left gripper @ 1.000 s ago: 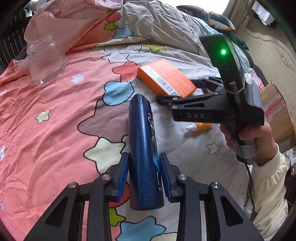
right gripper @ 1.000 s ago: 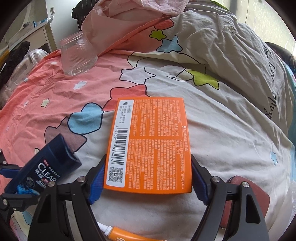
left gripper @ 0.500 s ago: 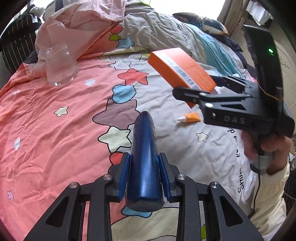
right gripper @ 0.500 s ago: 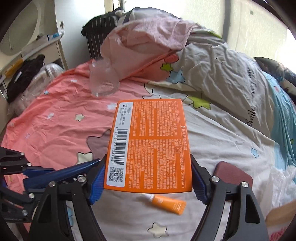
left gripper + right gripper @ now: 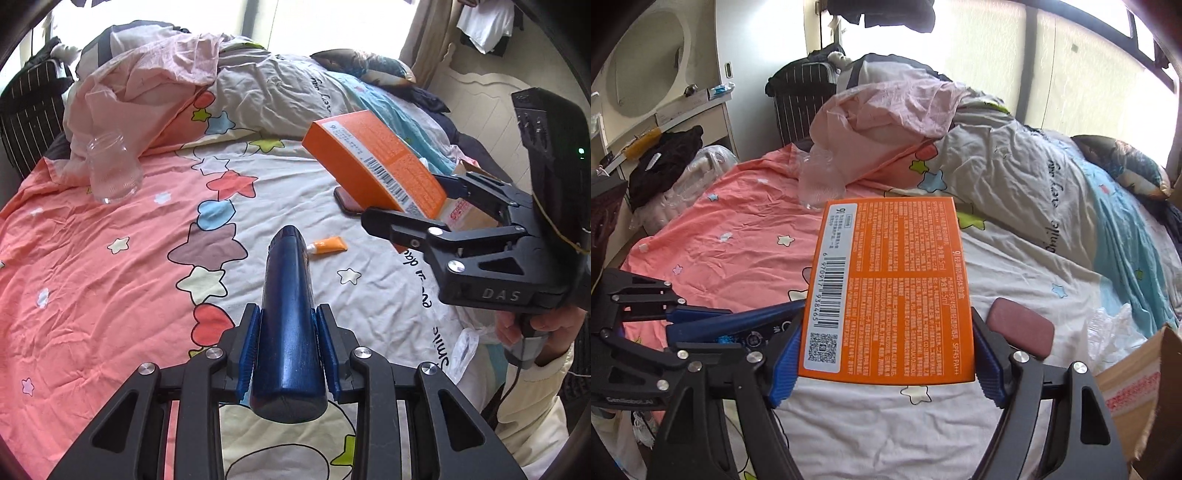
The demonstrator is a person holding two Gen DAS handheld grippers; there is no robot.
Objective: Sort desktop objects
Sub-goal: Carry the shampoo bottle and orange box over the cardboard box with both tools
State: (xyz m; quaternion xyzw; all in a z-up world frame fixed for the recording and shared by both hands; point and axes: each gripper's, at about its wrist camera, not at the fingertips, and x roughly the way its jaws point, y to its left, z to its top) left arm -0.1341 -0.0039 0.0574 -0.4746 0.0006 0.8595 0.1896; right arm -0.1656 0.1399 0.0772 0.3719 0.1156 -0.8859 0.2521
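My left gripper (image 5: 288, 350) is shut on a dark blue shampoo bottle (image 5: 290, 325), held in the air above the bed and pointing away from me. That bottle (image 5: 738, 321) also shows at the lower left of the right wrist view. My right gripper (image 5: 886, 354) is shut on a flat orange box (image 5: 890, 288) with a barcode, lifted above the bedding. In the left wrist view the orange box (image 5: 373, 162) hangs at the right, clamped by the right gripper (image 5: 424, 206) in a person's hand (image 5: 535, 328). A small orange tube (image 5: 328, 245) lies on the sheet.
A clear glass jar (image 5: 110, 170) stands on the pink sheet (image 5: 92, 277) at the left. A dark red flat case (image 5: 1019, 328) lies on the white part of the bed. A cardboard box (image 5: 1137, 398) stands at the right. A heaped pink quilt (image 5: 886, 110) lies at the back.
Both grippers have risen higher above the bed with their loads, the bottle and the orange box. The right gripper has drifted right and the bedding looks farther away.
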